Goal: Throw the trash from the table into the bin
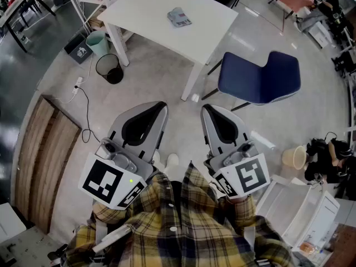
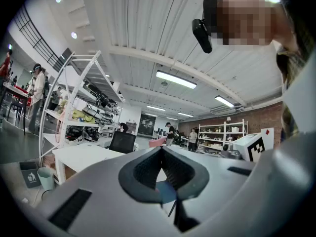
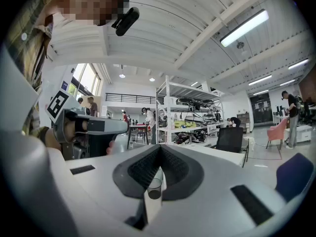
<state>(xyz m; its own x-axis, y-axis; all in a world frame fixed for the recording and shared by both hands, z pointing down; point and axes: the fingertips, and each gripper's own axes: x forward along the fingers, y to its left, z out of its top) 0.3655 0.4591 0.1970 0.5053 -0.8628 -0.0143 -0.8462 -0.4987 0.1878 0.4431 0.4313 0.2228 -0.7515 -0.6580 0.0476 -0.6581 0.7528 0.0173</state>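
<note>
A crumpled grey piece of trash [image 1: 179, 16] lies on the white table [image 1: 150, 10] ahead of me. Beside the table's left leg stand a black mesh bin [image 1: 109, 68] and a pale green bin [image 1: 98, 42] on the floor. I hold both grippers level in front of my chest, well short of the table. The left gripper [image 1: 161, 105] has its tips together with nothing between them, as the left gripper view [image 2: 161, 148] also shows. The right gripper [image 1: 206, 108] is likewise shut and empty [image 3: 159, 147]. The trash is out of sight in both gripper views.
A blue chair [image 1: 258, 79] stands right of the table. A wooden panel [image 1: 41, 160] lies on the floor at left, with a cable [image 1: 86, 113] beside it. A beige bucket [image 1: 293, 157] and white rack [image 1: 300, 210] sit at right. Shelving [image 2: 84, 117] and people stand farther off.
</note>
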